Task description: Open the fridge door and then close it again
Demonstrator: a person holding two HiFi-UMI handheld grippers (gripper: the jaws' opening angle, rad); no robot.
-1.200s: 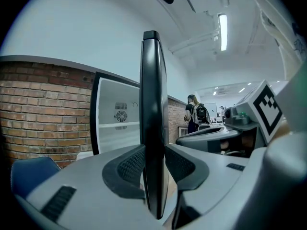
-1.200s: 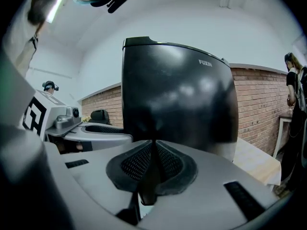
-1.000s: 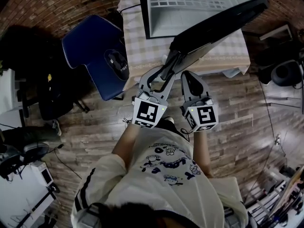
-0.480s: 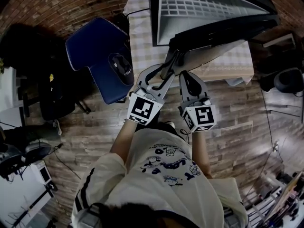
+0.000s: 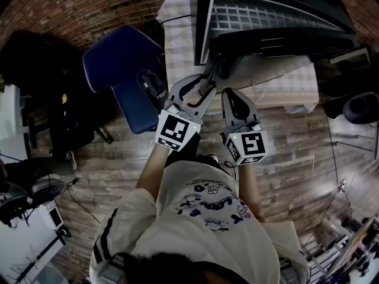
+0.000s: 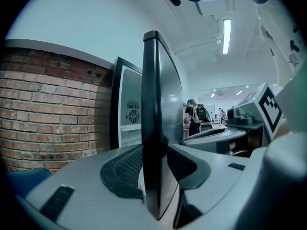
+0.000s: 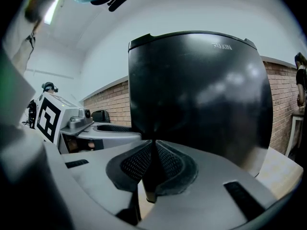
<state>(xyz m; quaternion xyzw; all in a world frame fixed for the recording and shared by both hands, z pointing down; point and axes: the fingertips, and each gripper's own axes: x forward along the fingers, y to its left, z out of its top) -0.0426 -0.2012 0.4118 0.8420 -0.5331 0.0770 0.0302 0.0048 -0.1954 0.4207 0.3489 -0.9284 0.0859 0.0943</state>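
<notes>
A small black fridge [image 5: 266,13] stands on a cloth-covered table [image 5: 177,34]. Its black door [image 5: 284,43] is swung almost against the body, and a narrow slice of the white shelves still shows. My left gripper [image 5: 208,78] straddles the door's free edge [image 6: 153,128]. Its jaws have just been opening, and the pads now stand loosely either side of that edge. My right gripper [image 5: 228,93] is shut with nothing in it, and its tips [image 7: 152,164] point at the door's glossy front [image 7: 201,95].
A blue chair [image 5: 118,58] with a black object [image 5: 153,87] on its seat stands left of the table. A brick wall [image 6: 48,114] runs behind the fridge. Dark equipment and cables lie on the wooden floor at left and right. People stand far off [image 6: 194,116].
The door has swung from wide open to nearly against the fridge body. Both grippers have travelled with it toward the fridge, the left one still around the door's edge.
</notes>
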